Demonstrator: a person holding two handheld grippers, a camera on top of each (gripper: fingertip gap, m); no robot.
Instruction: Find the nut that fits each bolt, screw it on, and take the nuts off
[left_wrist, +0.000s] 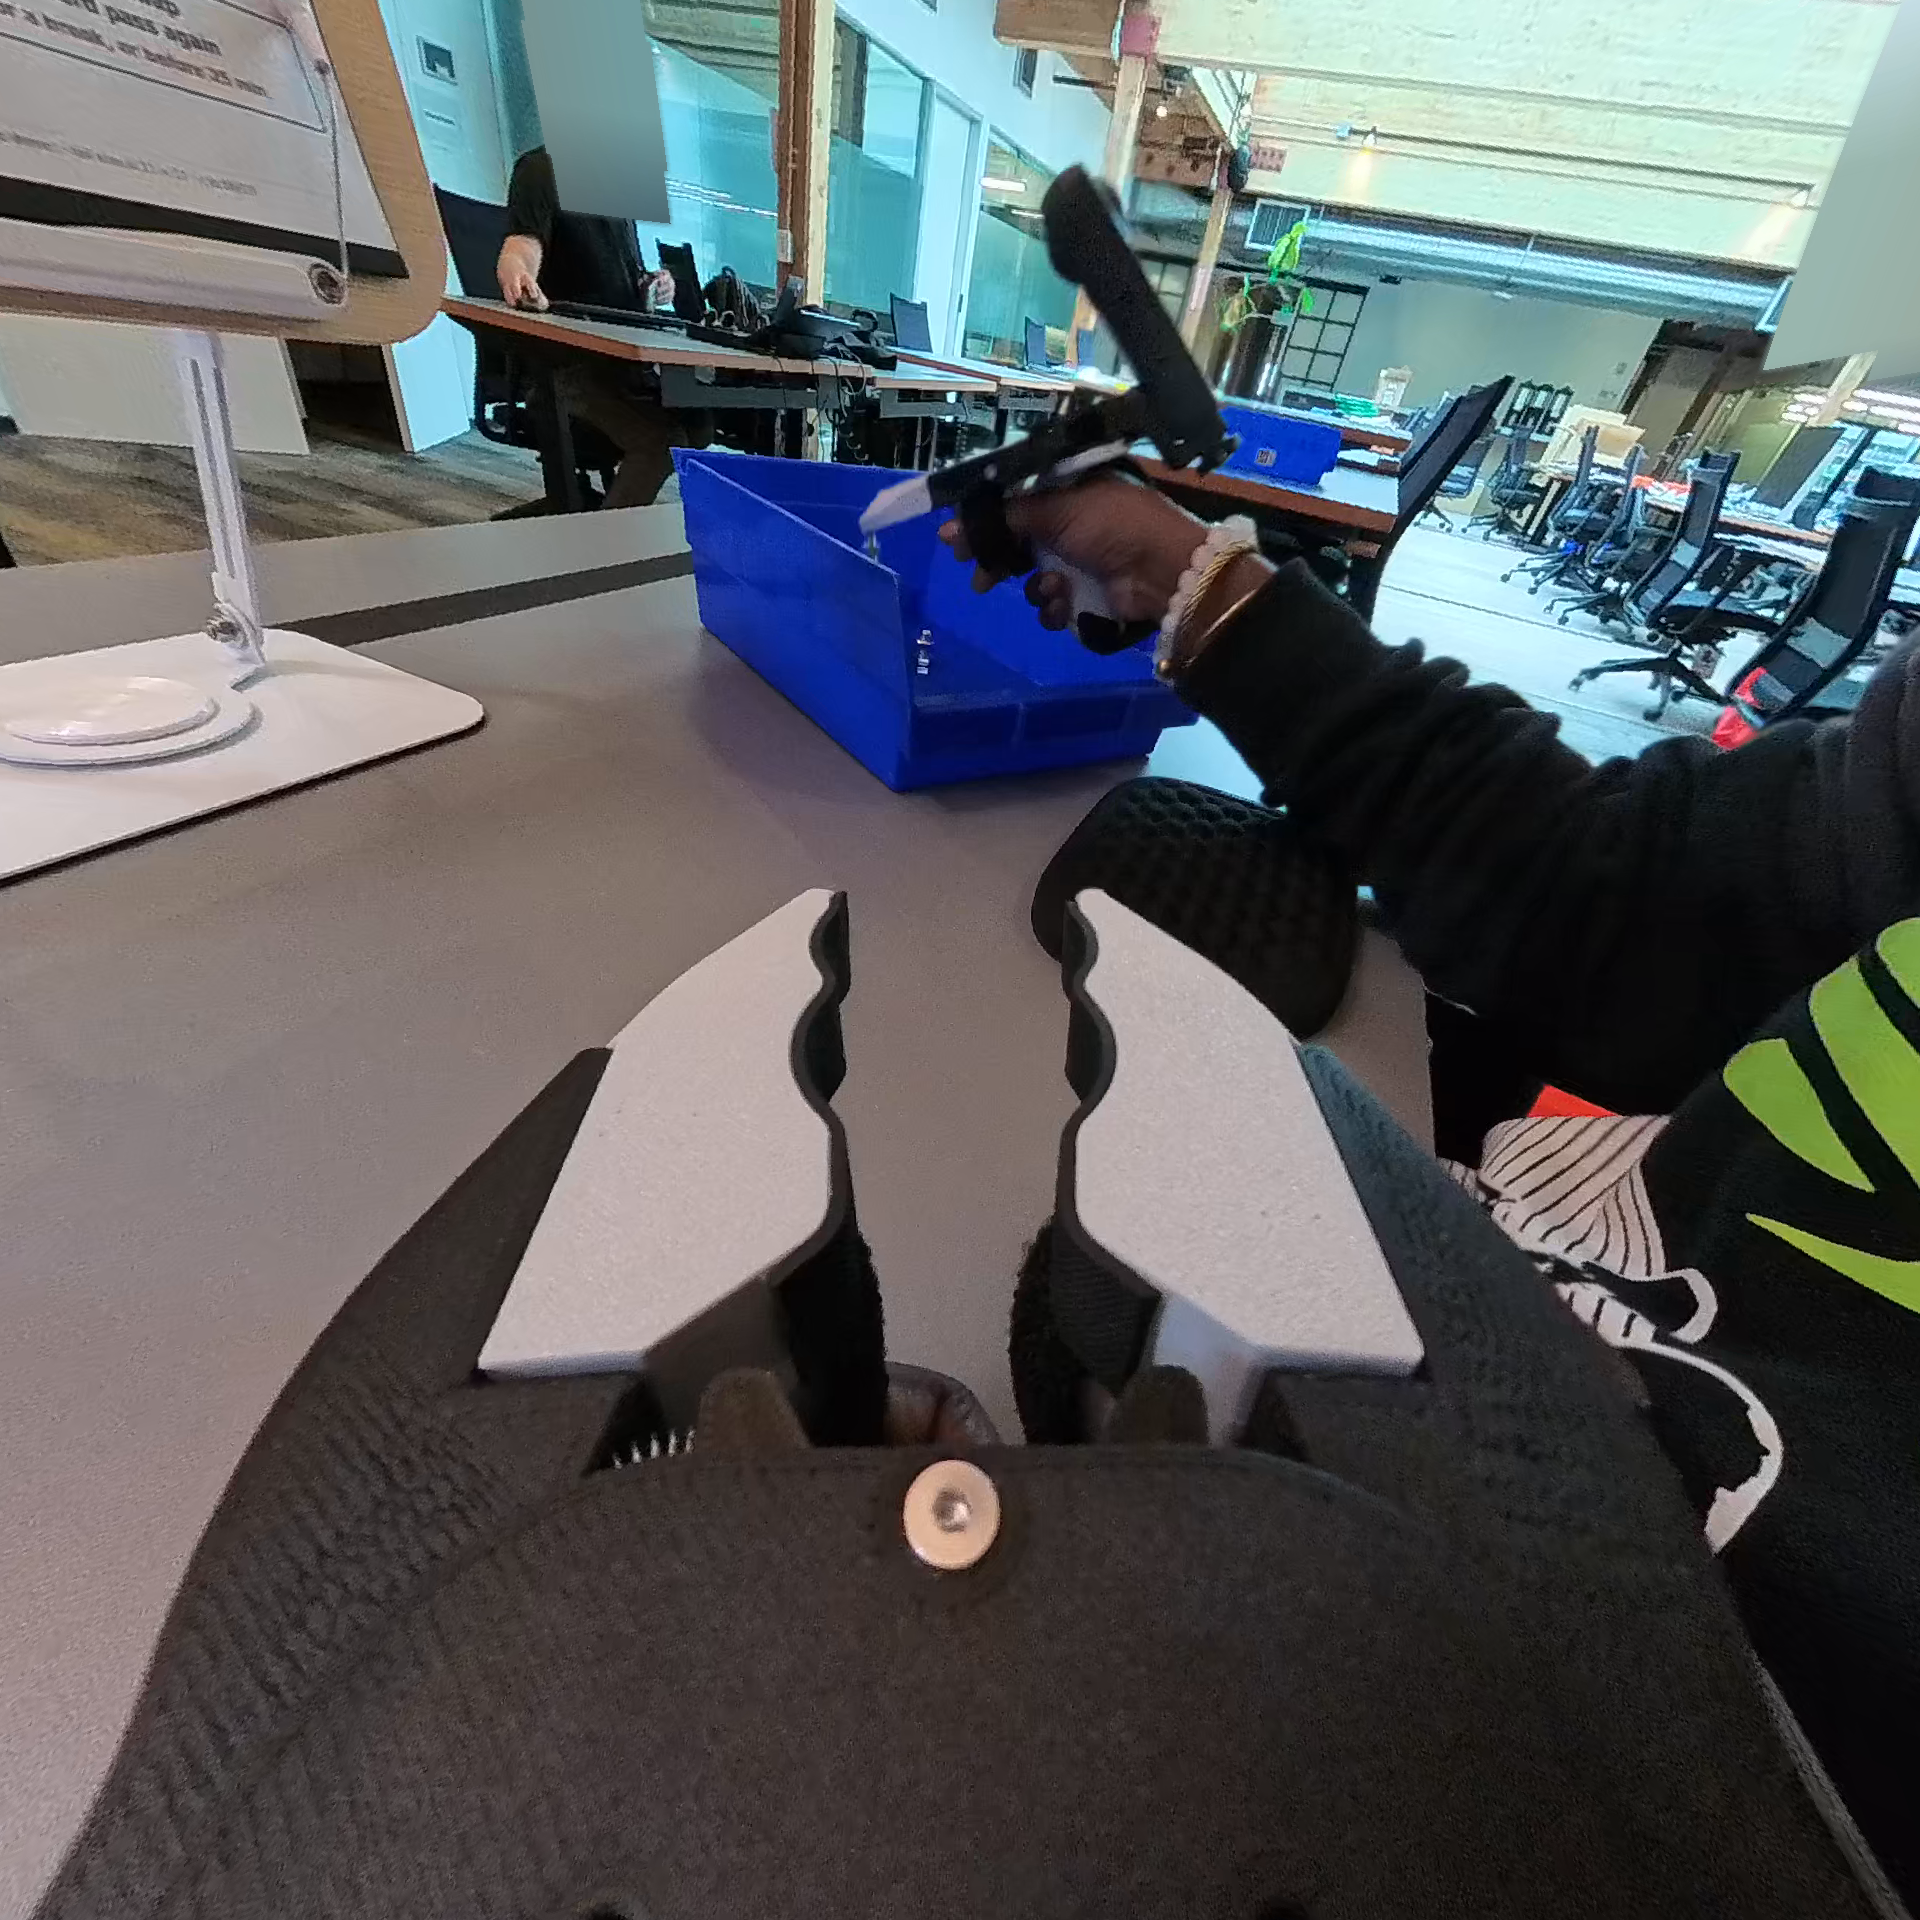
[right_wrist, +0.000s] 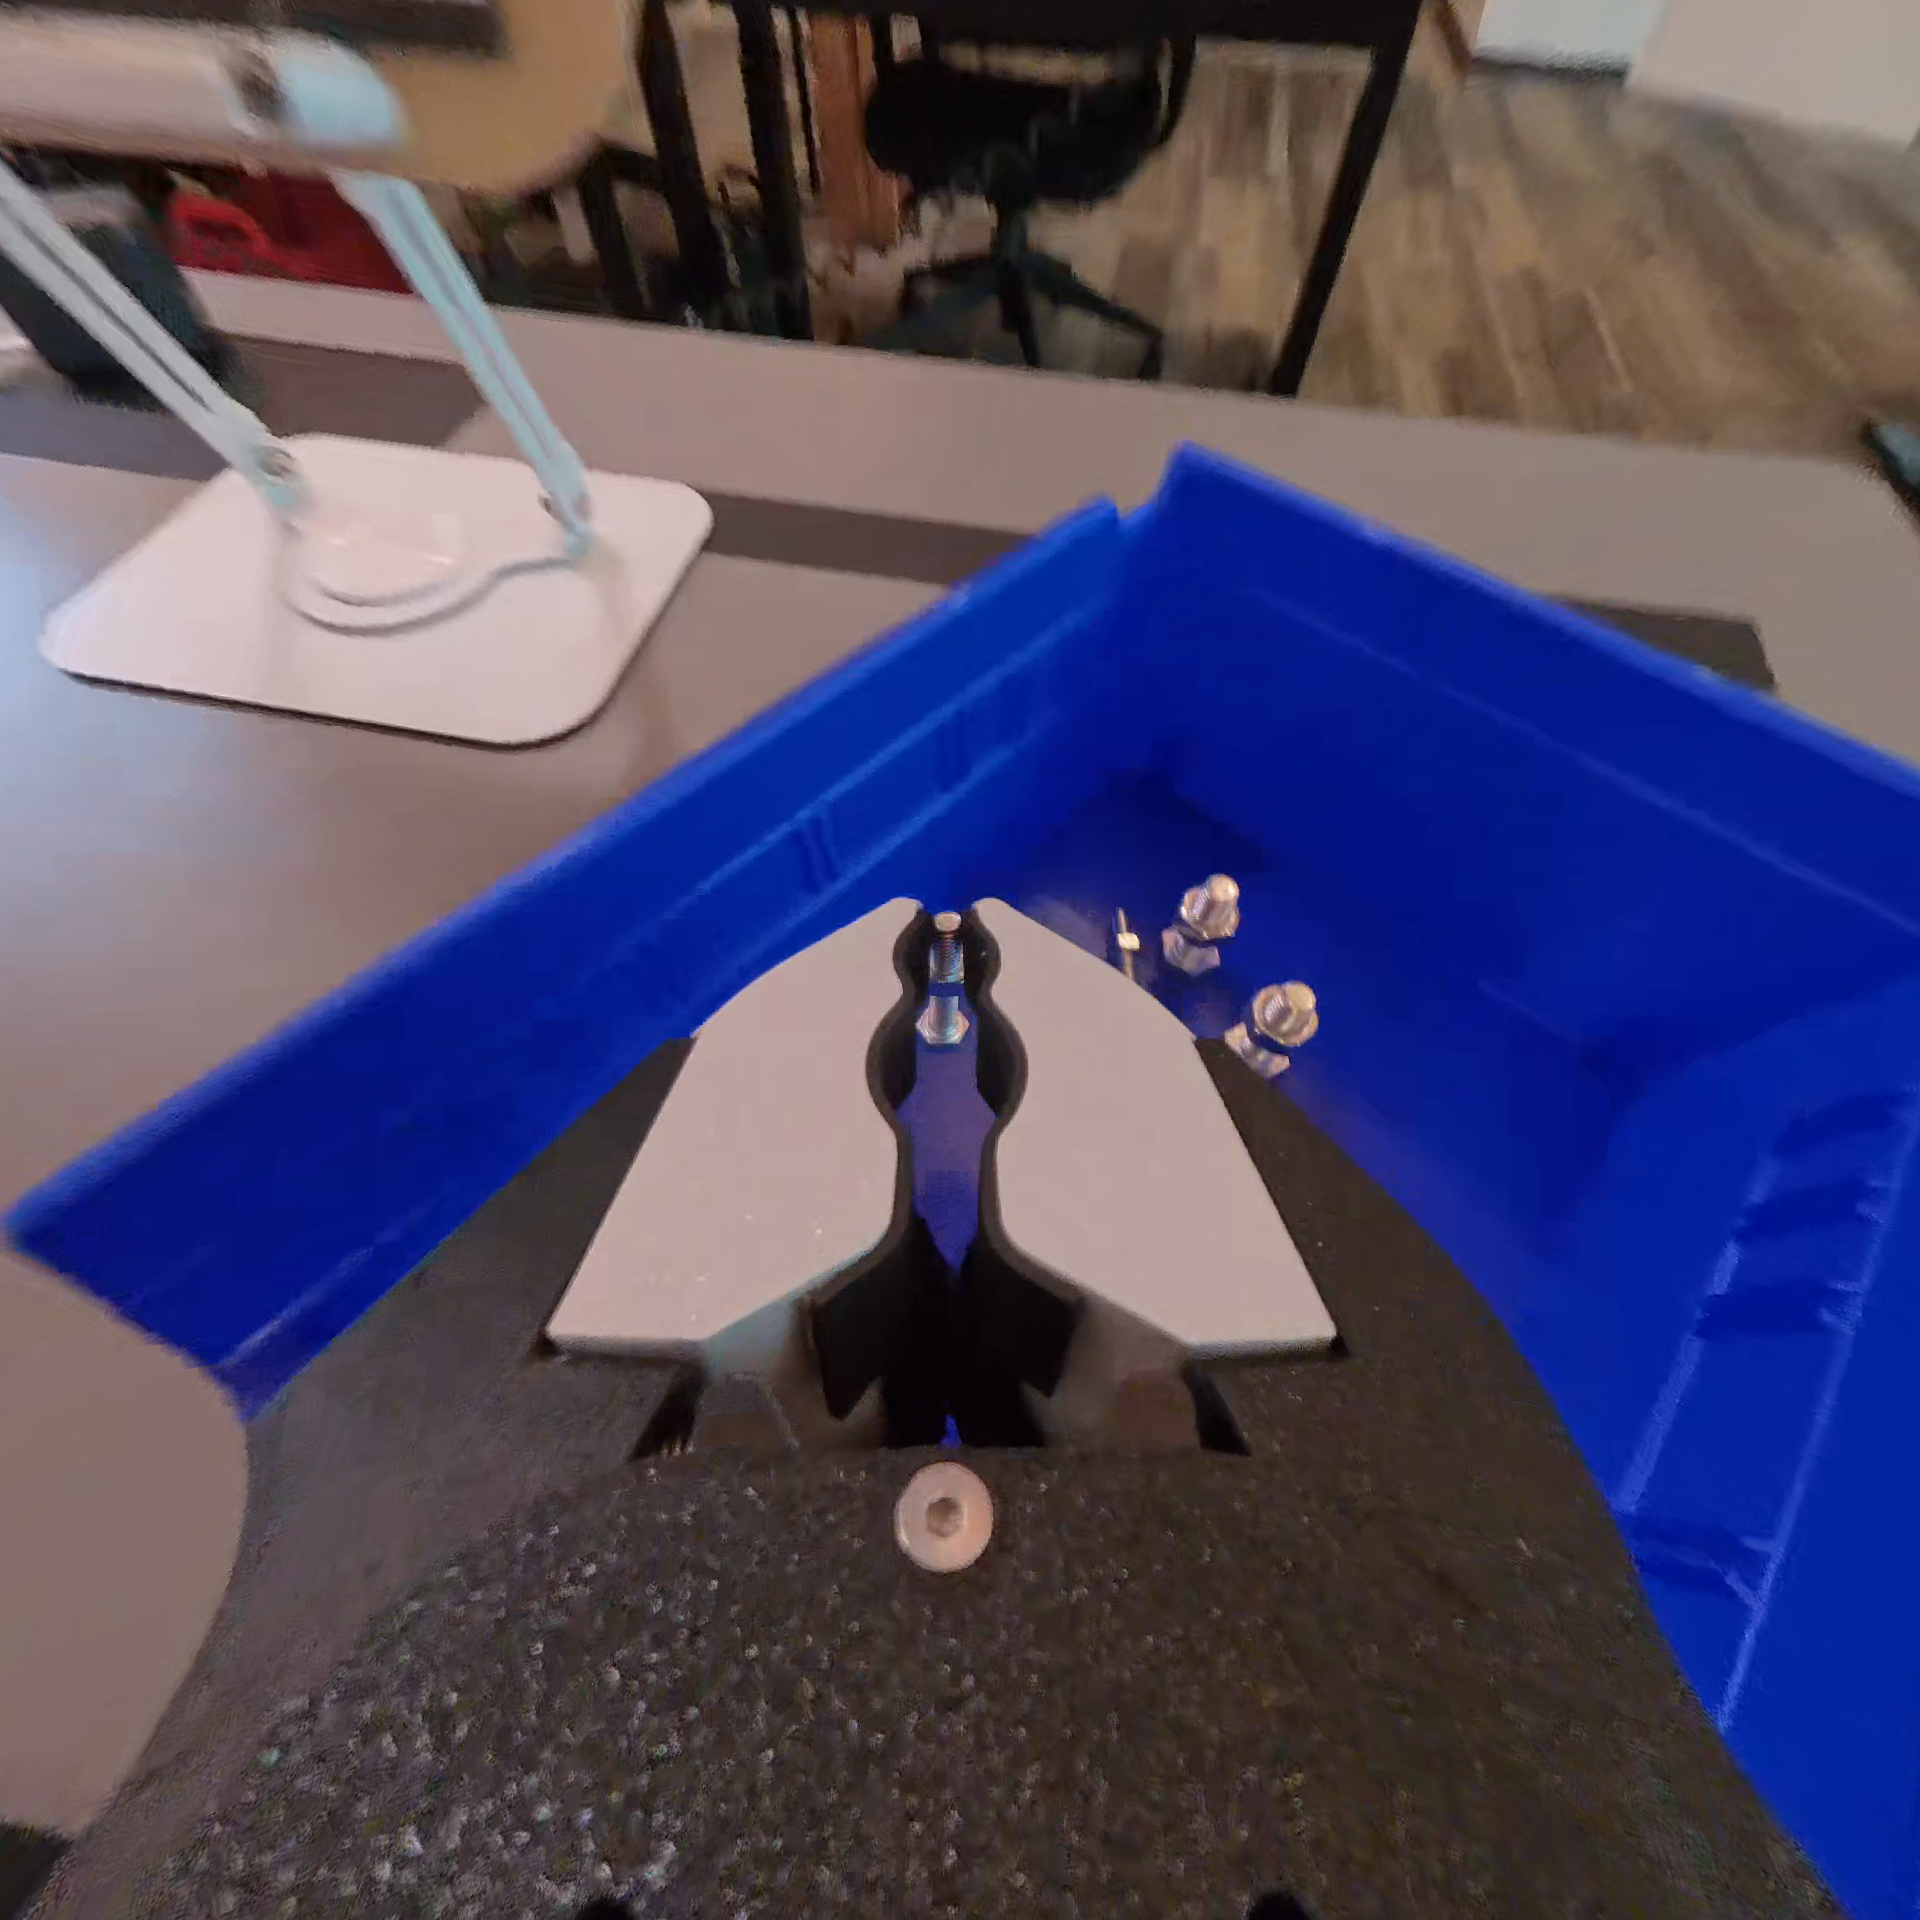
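The right gripper (right_wrist: 948, 920) was closed on a small threaded steel bolt (right_wrist: 943, 987) over the open blue plastic bin (right_wrist: 1351, 665). Two larger silver bolts (right_wrist: 1200, 920) lay on the bin floor, far right. The left gripper (left_wrist: 954, 935) was open and empty above the grey table (left_wrist: 416, 987).

Left wrist low over table (left_wrist: 416, 1039), right wrist close above blue bin (right_wrist: 623, 883)

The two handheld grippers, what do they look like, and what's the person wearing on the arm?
Each gripper, left and right, has a rough black textured body, two pale grey fingers with wavy black inner pads, and a silver screw at the centre. The right arm wears a black sleeve, with a beaded bracelet and gold bangle at the wrist.
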